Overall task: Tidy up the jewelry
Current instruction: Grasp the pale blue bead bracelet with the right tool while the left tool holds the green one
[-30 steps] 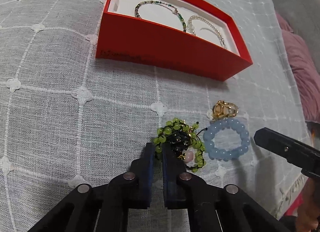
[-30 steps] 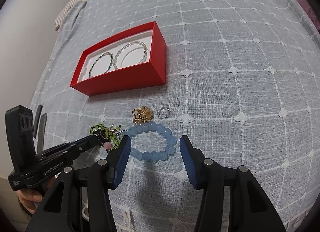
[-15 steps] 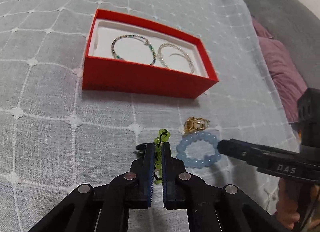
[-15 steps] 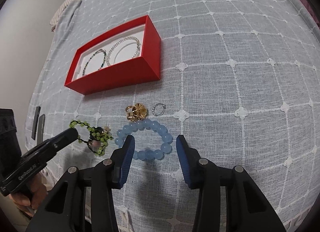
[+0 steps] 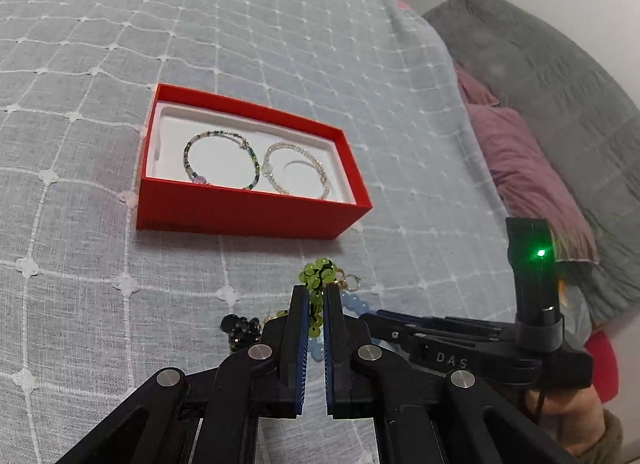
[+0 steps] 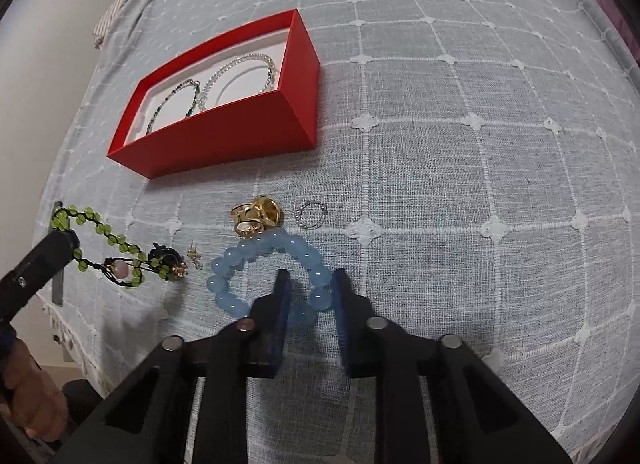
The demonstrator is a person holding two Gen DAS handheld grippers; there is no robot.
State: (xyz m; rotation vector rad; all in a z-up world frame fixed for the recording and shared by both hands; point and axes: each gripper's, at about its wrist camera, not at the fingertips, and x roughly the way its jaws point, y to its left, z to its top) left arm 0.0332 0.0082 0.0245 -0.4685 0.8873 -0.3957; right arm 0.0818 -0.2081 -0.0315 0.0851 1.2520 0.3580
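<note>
- Gripping the green bead bracelet (image 5: 316,292) between its pads, your left gripper (image 5: 316,296) has its jaws nearly closed; a loop of beads sticks out past the fingertips and the strand runs down between them.
- From the right wrist view, that same green bracelet (image 6: 100,232) stretches from the left gripper's tip across to its dark charm cluster (image 6: 170,262), which lies low by the cloth; whether it touches cannot be told.
- Your right gripper (image 6: 308,284) is part-way open, its jaws either side of one arc of the blue bead bracelet (image 6: 264,264). No firm pinch shows; the pads look just clear of the beads.
- Blue bracelet lies flat on the grey checked cloth (image 6: 440,183).
- Just beyond it sits a gold ring cluster (image 6: 256,215), touching or nearly touching the blue beads. A small silver beaded ring (image 6: 312,213) lies beside that, apart from it.
- A tiny pink-and-gold earring (image 6: 195,256) lies between the dark charm and the blue bracelet.
- Red box (image 5: 248,219) sits farther out on the cloth, open, white liner inside.
- Inside it: a dark green-and-clear bracelet (image 5: 220,159) and a clear bead bracelet (image 5: 296,169), side by side.
</note>
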